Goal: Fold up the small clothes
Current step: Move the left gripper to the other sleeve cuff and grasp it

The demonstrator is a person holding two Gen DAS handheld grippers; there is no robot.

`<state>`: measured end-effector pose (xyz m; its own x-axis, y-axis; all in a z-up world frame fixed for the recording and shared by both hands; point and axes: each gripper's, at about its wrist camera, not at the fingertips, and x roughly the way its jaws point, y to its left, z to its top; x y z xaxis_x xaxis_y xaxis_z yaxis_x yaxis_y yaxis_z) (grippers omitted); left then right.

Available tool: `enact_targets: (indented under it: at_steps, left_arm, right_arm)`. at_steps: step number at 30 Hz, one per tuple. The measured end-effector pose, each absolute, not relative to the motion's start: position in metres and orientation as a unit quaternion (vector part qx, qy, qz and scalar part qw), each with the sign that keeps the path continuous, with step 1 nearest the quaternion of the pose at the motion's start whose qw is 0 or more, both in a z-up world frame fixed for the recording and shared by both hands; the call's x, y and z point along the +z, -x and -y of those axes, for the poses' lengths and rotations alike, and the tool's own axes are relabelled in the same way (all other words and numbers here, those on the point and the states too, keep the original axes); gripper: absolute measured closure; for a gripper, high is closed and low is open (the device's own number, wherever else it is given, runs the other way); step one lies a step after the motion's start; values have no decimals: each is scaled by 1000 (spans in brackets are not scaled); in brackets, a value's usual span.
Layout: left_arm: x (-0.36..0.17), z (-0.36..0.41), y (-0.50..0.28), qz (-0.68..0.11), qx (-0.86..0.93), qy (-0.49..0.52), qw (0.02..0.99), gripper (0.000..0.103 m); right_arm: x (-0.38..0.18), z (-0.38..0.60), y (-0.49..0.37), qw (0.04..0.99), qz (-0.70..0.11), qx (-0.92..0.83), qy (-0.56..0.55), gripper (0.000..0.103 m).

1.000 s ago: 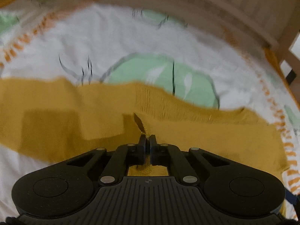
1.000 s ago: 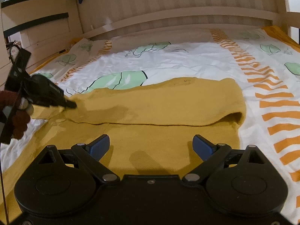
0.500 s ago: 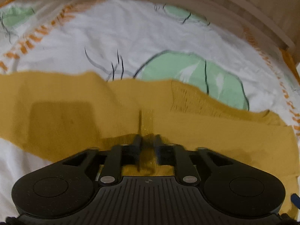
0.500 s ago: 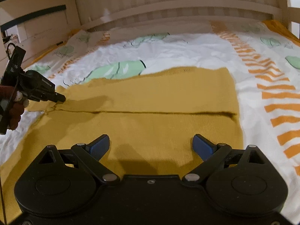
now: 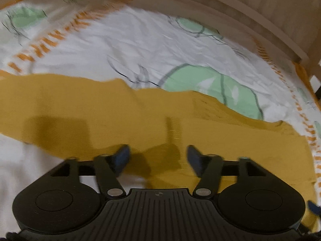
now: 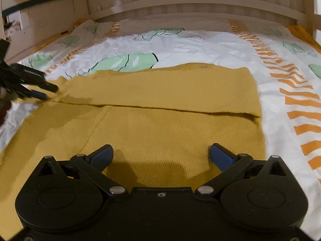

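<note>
A mustard-yellow knit garment (image 6: 160,104) lies flat on the bed, its far part folded over the near part along a straight edge. It also shows in the left wrist view (image 5: 100,116). My left gripper (image 5: 157,155) is open and empty, just above the garment's left edge; it also shows at the far left of the right wrist view (image 6: 47,92). My right gripper (image 6: 161,155) is open and empty, low over the garment's near part.
The bed has a white sheet (image 6: 200,46) with green leaf prints and orange stripes. A wooden headboard (image 6: 200,2) runs along the far side, with a wooden side rail (image 6: 40,14) at the left.
My left gripper was shut on a pinch of the garment's edge; it has opened and let the cloth drop. The folded-over layer has settled flat. My right gripper stayed open.
</note>
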<state>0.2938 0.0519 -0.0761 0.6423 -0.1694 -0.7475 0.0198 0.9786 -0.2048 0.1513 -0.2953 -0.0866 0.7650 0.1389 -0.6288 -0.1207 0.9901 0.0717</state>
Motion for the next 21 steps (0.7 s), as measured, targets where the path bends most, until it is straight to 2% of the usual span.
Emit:
enact_targets:
  at_steps: [15,21]
  left_arm:
    - [-36,-187,-261,-387,79,-19,919,34]
    - [-40,-222,-269,-377,116,-102,913,34]
  right_arm:
    - [-82,282,-156,935,-351,48,28,1]
    - [-60,263,-150,942,-330,59,-6,1]
